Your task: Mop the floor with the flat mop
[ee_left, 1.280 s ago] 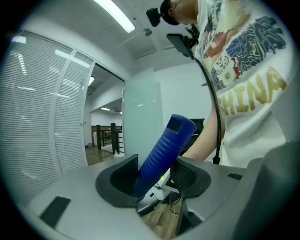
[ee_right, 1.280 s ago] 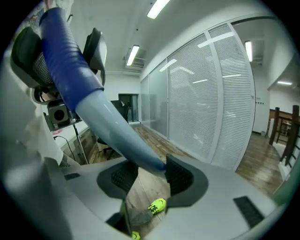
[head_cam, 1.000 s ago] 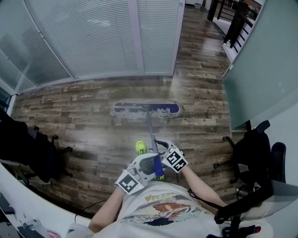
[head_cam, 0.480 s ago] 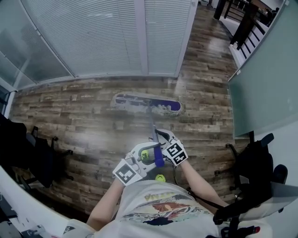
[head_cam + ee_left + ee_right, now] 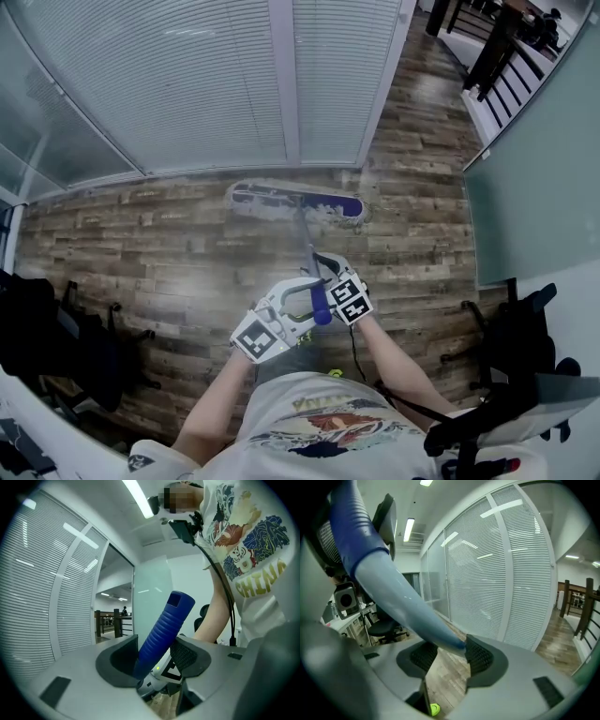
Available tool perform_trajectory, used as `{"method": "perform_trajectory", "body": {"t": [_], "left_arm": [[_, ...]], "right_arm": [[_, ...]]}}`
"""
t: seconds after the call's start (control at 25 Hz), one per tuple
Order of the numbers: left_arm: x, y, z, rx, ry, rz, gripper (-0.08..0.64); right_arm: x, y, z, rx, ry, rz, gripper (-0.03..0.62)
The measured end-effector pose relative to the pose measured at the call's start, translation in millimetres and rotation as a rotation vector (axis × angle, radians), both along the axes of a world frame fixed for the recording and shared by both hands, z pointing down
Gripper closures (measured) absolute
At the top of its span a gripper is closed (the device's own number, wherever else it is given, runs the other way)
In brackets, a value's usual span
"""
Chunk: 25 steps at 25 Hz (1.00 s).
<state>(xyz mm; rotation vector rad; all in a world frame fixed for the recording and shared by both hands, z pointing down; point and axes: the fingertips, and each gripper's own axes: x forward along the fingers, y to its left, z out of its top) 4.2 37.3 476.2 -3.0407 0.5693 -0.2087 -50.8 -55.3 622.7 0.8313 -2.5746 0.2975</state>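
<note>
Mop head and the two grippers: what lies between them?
Only the mop pole crosses that stretch, running over bare wood floor. Nothing else lies there. The head view shows it.

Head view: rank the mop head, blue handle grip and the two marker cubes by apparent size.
1. Mop head.
2. Left marker cube and right marker cube: about alike, not ranked.
3. Blue handle grip, partly hidden.
</note>
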Motion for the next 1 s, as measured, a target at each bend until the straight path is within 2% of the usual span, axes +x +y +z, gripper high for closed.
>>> {"method": "perform_trajectory", "body": {"t": [0.16, 0.36, 0.56, 0.68, 0.84, 1.0], "left_arm": [[-27, -51, 11, 0.000, -0.012, -0.021, 0.357], [-49, -111, 25, 0.015, -0.013, -0.061, 0.357], [-63, -145, 10, 0.036, 0.039, -0.125, 0.357], [-60, -143, 7, 0.058, -0.004, -0.133, 0.359], [-44, -113, 9, 0.066, -0.049, -0.104, 0.362], [-16, -78, 9, 0.057, -0.098, -0.112, 0.364]], "right_arm": [[-24, -54, 11, -0.001, 0.011, 0.011, 0.403], [-41, -117, 29, -0.023, -0.012, 0.077, 0.403], [-54, -150, 19, -0.037, -0.047, 0.063, 0.403], [-52, -147, 15, -0.044, -0.044, 0.058, 0.403], [-40, -119, 16, -0.064, -0.067, 0.079, 0.403], [-17, -84, 14, -0.073, -0.073, 0.029, 0.403]]}}
